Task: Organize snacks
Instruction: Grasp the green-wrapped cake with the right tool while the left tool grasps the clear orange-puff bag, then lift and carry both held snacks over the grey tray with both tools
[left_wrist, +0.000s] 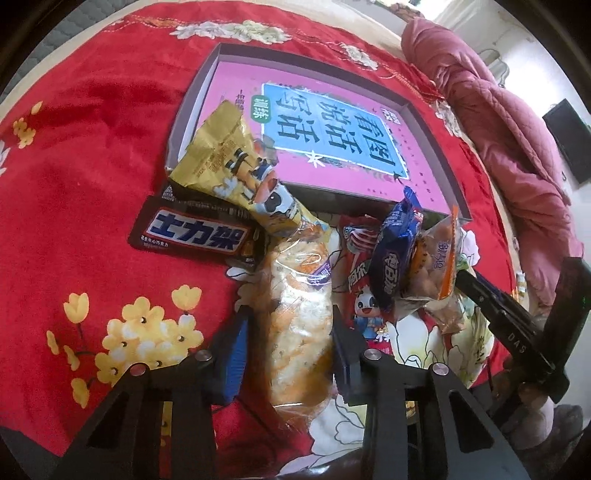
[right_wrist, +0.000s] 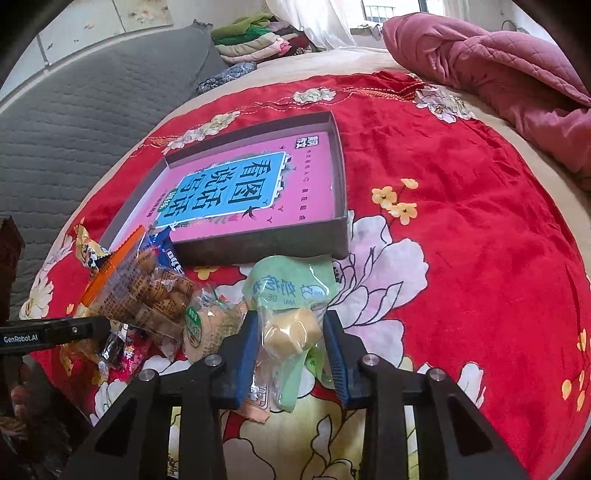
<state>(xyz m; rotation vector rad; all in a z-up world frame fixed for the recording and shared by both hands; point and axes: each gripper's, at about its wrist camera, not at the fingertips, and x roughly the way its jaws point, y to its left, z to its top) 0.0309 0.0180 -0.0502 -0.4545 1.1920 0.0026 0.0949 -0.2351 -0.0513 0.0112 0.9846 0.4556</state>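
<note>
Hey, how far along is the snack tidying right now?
Done: nothing yet; the shallow box holds only a pink book. In hand: the left gripper clamps a clear rice-cracker pack, the right gripper a green-wrapped snack. Left: the chocolate bar, gold packet and other packets still on the blanket.

A shallow grey box (right_wrist: 266, 242) lined with a pink-and-blue printed sheet lies open on the red flowered bedspread, toward the bed's far edge. Heaped just before its near wall: a long clear pack of pale orange-flecked crackers (left_wrist: 299, 314), a gold milk-cartoon packet (left_wrist: 236, 166) leaning on the box's corner, a dark chocolate bar (left_wrist: 192, 234) lying flat, a blue biscuit pack (left_wrist: 395, 258) on edge, an orange-trimmed bag of brown cookies (right_wrist: 147, 291), and a green-and-clear packet of cream candy (right_wrist: 291, 325)
</note>
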